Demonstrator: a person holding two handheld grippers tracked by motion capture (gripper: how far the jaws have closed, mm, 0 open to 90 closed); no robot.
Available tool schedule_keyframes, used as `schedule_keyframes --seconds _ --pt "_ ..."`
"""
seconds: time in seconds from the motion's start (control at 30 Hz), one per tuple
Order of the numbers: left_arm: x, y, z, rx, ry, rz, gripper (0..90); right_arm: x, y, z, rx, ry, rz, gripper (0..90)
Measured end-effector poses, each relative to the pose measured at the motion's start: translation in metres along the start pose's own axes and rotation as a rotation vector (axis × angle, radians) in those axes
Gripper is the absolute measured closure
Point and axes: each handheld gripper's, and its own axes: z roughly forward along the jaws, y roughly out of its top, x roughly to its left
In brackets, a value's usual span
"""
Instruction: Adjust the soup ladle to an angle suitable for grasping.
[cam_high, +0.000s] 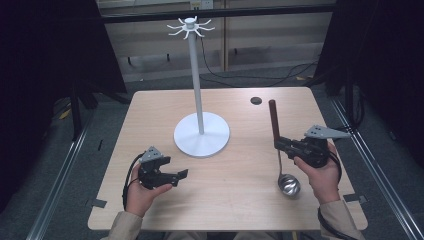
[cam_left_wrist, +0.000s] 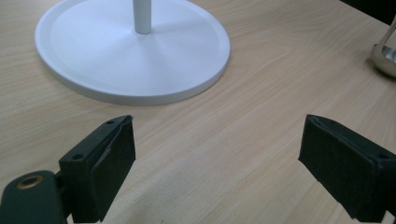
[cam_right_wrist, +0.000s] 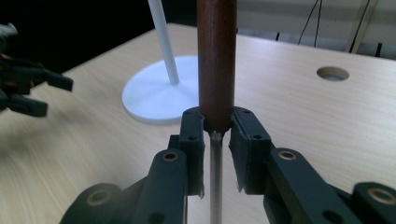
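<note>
A pale wooden table (cam_high: 225, 200) stands in a dim room with dark curtains on both sides and cables on the floor behind. The ladle (cam_high: 283, 150) is at the right side of the table: its steel bowl hangs low near the front edge, while its brown wooden handle points up and away. The right gripper (cam_high: 278, 144) has its jaws pressed onto the lower end of that handle, where the wood meets the thin metal shaft, as the right gripper view shows. The white stand (cam_high: 200, 100) rises from its round base at the middle of the table, with a ring of hooks at the top, all bare. The left gripper (cam_high: 182, 174) rests near the front left, jaws spread wide and holding nothing. By my reading the ladle is grasped and about lifted; carrying it to the stand and hanging it on a hook is probably what remains.
</note>
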Motion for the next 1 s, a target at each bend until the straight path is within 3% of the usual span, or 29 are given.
schedule_keyframes --seconds 0.17,0.43,0.63,1.0 --pt "-0.004 0.002 0.002 -0.007 -0.01 0.003 10.6 -0.002 0.0 -0.014 -0.101 0.036 0.047 75.4" --pt "-0.016 0.009 0.003 -0.042 -0.048 0.017 10.7 0.008 0.009 -0.008 -0.199 0.1 0.073 75.4" --pt "-0.021 0.017 -0.002 -0.093 -0.076 0.019 11.5 0.022 0.017 0.006 -0.204 0.121 0.066 75.4" --pt "-0.037 0.027 0.001 -0.122 -0.115 0.053 15.6 0.04 0.022 0.022 -0.192 0.136 0.064 75.4"
